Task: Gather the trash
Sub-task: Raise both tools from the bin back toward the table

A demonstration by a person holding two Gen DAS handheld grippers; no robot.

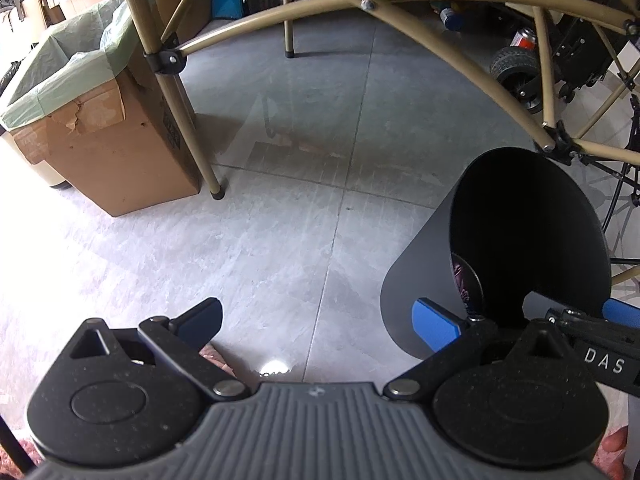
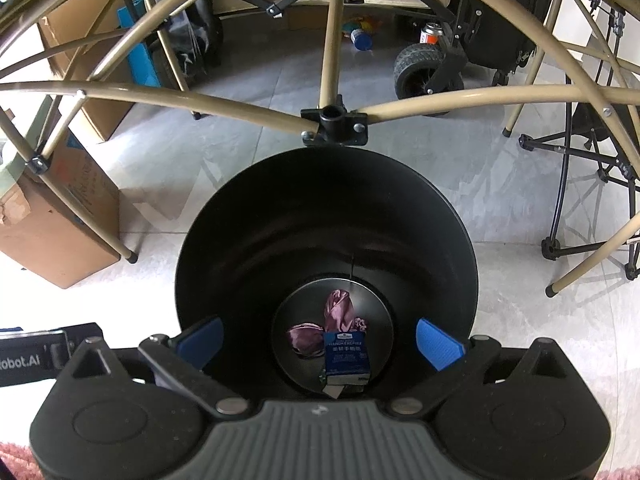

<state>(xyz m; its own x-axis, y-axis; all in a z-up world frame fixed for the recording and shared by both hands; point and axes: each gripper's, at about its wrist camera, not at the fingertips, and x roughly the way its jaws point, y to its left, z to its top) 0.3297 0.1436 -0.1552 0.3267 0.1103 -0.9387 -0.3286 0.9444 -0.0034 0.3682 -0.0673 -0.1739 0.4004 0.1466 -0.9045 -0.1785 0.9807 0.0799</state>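
Below open R gripper [image 2: 320, 340], tissue pack [image 2: 346, 358] in black bin [image 2: 224, 240], L gripper [image 1: 328, 322] open.

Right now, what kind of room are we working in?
Probably a storage room or garage used for camping gear: a tiled floor, folding furniture frames, a wheeled wagon and a bag-lined cardboard box. The black bin stands underneath.

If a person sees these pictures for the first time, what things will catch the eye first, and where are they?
First comes the black bin in the middle of the right wrist view, directly below the open right gripper, with a purple wrapper and a blue tissue packet on its bottom. Next, the tan metal frame arches across the top. In the left wrist view, a cardboard box with a green liner stands at the left.
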